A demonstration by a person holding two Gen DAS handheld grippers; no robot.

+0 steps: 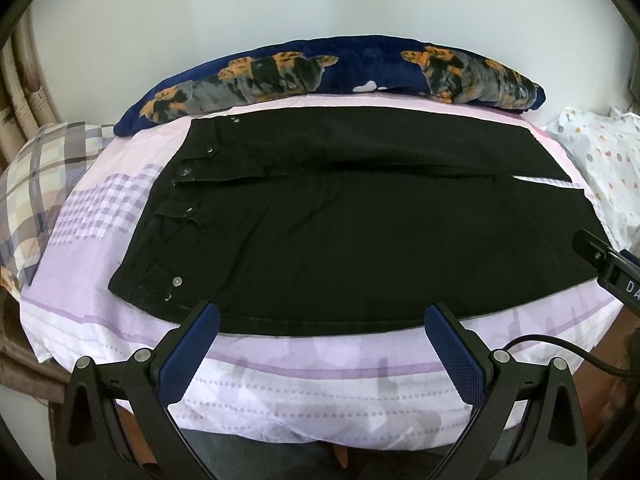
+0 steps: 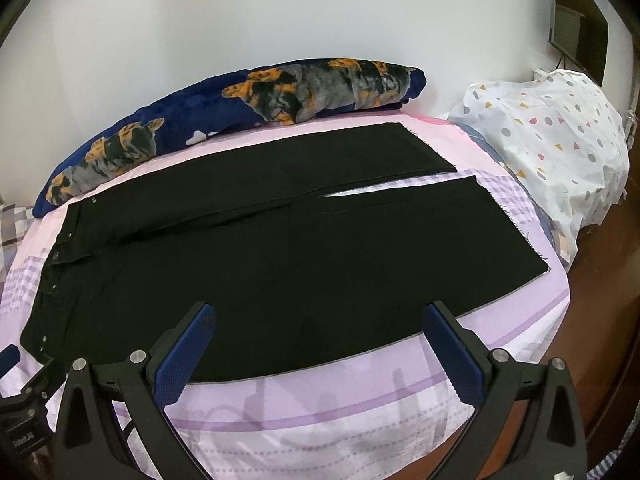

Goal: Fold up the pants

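Note:
Black pants (image 1: 340, 224) lie flat on a lilac patterned sheet (image 1: 320, 376), waistband with metal buttons to the left, both legs side by side running right. They also show in the right wrist view (image 2: 280, 264). My left gripper (image 1: 322, 320) is open and empty, hovering at the near edge of the pants by the waist end. My right gripper (image 2: 320, 320) is open and empty, over the near edge of the near leg. Part of the right gripper shows at the right edge of the left wrist view (image 1: 608, 268). Part of the left gripper shows at the lower left of the right wrist view (image 2: 24, 400).
A navy blanket with orange and grey animal print (image 1: 320, 76) lies along the white wall behind the pants. A plaid pillow (image 1: 44, 184) is at the left. A white dotted bundle (image 2: 556, 148) sits at the right. A black cable (image 1: 560, 348) hangs at the near right.

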